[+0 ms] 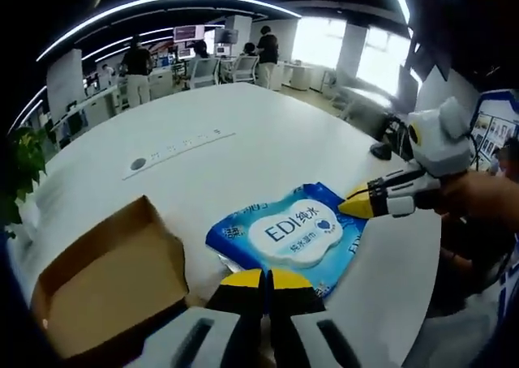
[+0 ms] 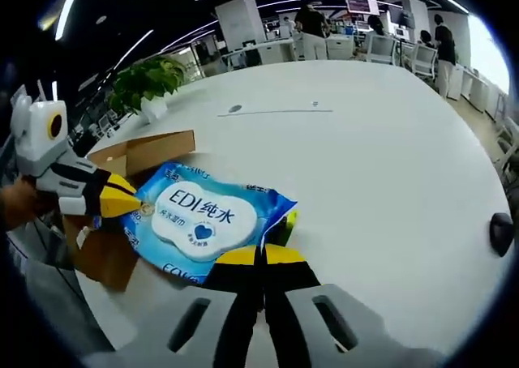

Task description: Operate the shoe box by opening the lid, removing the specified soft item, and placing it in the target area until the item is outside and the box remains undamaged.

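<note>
A blue wet-wipes pack with a white label sits low over the white table; I cannot tell whether it rests on it. My left gripper is shut on one edge of the pack. On the opposite edge my right gripper is shut as well. The brown cardboard shoe box stands open just beside the pack, near the table's edge, and its inside looks bare.
A potted plant stands past the box at the table's rim. A small black object lies near the other rim. A round cable port sits mid-table. People and chairs are far behind.
</note>
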A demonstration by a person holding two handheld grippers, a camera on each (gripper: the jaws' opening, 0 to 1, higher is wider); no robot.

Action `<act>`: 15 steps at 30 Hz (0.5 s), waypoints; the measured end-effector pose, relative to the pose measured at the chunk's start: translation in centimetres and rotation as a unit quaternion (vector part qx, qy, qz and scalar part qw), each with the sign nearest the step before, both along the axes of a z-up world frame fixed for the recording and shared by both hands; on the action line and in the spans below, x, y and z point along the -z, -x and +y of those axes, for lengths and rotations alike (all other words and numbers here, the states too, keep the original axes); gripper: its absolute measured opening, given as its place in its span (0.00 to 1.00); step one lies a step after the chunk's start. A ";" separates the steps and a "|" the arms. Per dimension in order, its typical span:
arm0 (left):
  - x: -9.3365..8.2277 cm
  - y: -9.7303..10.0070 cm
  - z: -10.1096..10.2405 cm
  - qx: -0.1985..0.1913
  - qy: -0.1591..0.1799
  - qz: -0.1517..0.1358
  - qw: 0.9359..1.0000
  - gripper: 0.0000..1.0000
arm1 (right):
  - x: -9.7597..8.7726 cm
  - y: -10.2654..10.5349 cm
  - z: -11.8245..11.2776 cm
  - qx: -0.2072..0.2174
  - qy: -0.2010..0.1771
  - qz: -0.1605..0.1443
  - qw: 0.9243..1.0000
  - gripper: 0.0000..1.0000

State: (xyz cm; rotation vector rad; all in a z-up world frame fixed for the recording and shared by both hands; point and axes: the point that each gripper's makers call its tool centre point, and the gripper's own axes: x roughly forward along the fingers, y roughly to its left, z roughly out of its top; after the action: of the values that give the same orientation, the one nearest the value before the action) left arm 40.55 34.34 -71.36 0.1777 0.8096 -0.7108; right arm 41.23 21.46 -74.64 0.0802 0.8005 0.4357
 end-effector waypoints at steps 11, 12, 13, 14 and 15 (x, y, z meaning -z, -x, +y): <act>1.4 0.5 0.1 0.023 -0.037 -0.016 0.999 0.01 | 1.2 0.3 -0.1 -0.003 0.011 0.004 1.000 0.00; 1.7 0.8 0.1 0.034 -0.047 -0.012 0.998 0.02 | 1.1 0.3 -0.1 -0.003 0.011 0.003 1.000 0.00; 1.9 0.9 0.3 0.044 -0.058 -0.012 0.997 0.03 | 1.1 0.3 -0.2 0.000 0.011 0.003 1.000 0.00; 2.1 1.0 0.4 0.059 -0.068 -0.021 0.996 0.04 | 1.1 0.3 -0.2 0.002 0.010 0.003 1.000 0.00; 2.0 1.1 0.4 0.059 -0.068 -0.021 0.996 0.05 | 1.0 0.2 -0.2 0.004 0.010 0.001 1.000 0.00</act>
State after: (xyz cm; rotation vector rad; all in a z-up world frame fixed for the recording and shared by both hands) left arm 39.47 34.72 -73.38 0.3656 0.8119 -0.7600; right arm 41.07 21.25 -75.66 0.0646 0.8056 0.4200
